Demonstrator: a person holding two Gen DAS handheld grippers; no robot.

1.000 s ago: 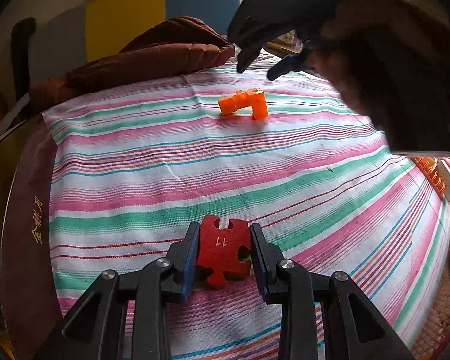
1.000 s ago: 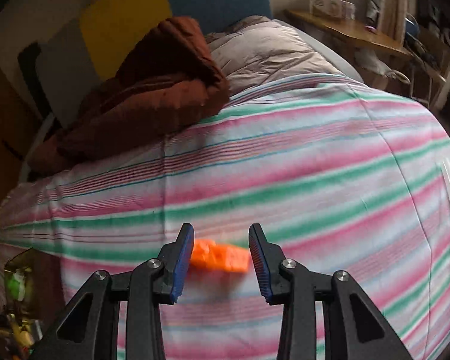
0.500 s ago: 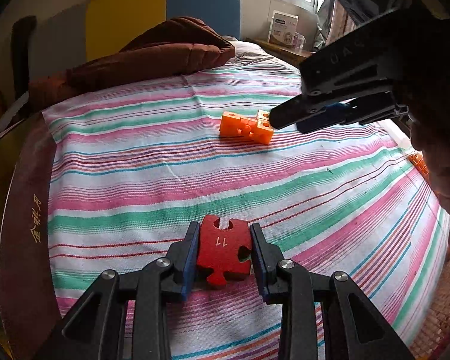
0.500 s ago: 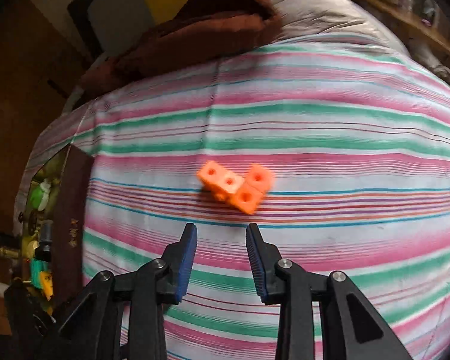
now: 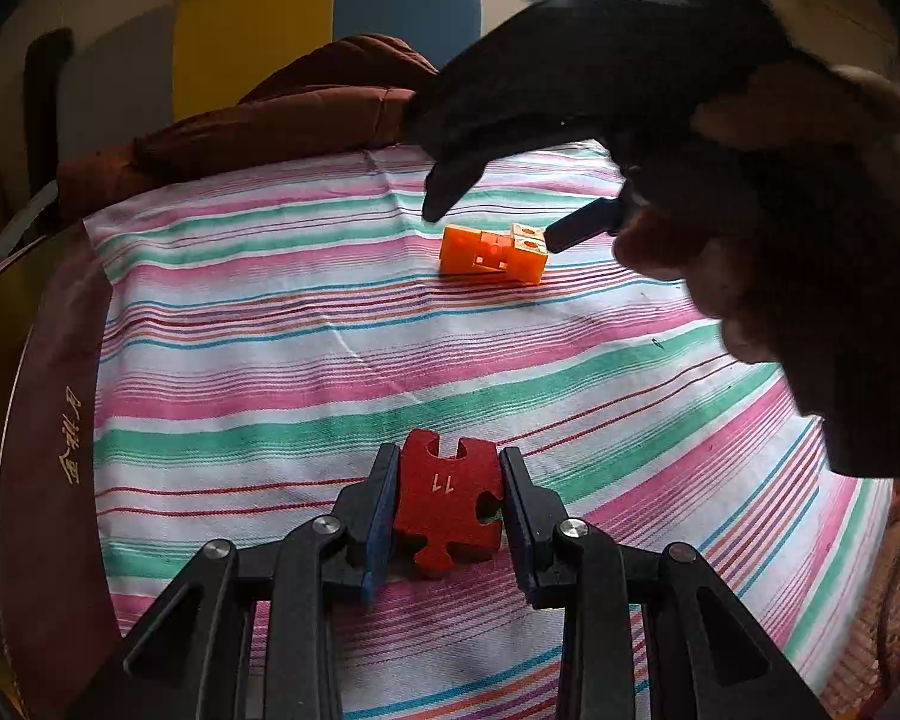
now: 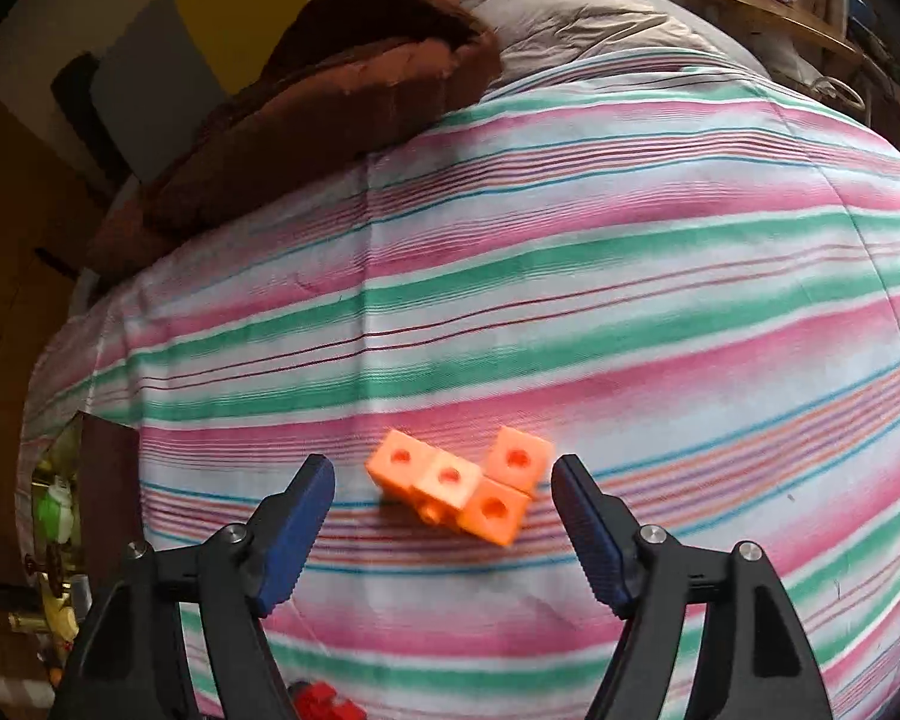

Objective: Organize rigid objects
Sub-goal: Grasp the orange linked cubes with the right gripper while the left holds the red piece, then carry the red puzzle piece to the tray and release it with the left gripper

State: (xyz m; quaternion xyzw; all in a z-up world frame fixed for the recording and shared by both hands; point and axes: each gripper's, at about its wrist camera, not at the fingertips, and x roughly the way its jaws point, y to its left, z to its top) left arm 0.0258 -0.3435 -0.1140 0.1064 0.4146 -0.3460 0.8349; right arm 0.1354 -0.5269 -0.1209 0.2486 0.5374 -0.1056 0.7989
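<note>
- A striped sheet, in pink, green and white bands, covers the bed that fills both wrist views.
- Past the sheet's far edge lies a brown quilt, heaped against a yellow and blue headboard; in the right wrist view a grey pillow sits beside the quilt.
- The left gripper points down at the near part of the sheet, its blue pads closed tight on a red puzzle piece.
- That piece stands upright between the pads, its notched edge on top and a small white "11" on the face toward the camera.
- The orange blocks, four linked cubes in a bent row, lie on the sheet well ahead of the left gripper.
- The right gripper hangs over these blocks, pointing steeply down, and its jaws are opening.
- The blocks sit in the gap between the right fingers; neither pad touches them, with a clear strip of sheet on each side.
- In the left wrist view the right gripper shows dark from the side, one tip beyond the blocks' left end and a blue pad at their right end, with the person's hand large and shadowed behind it.
- The red piece shows at the bottom edge of the right wrist view.
- A dark brown panel with gold characters borders the sheet to the left gripper's left.
</note>
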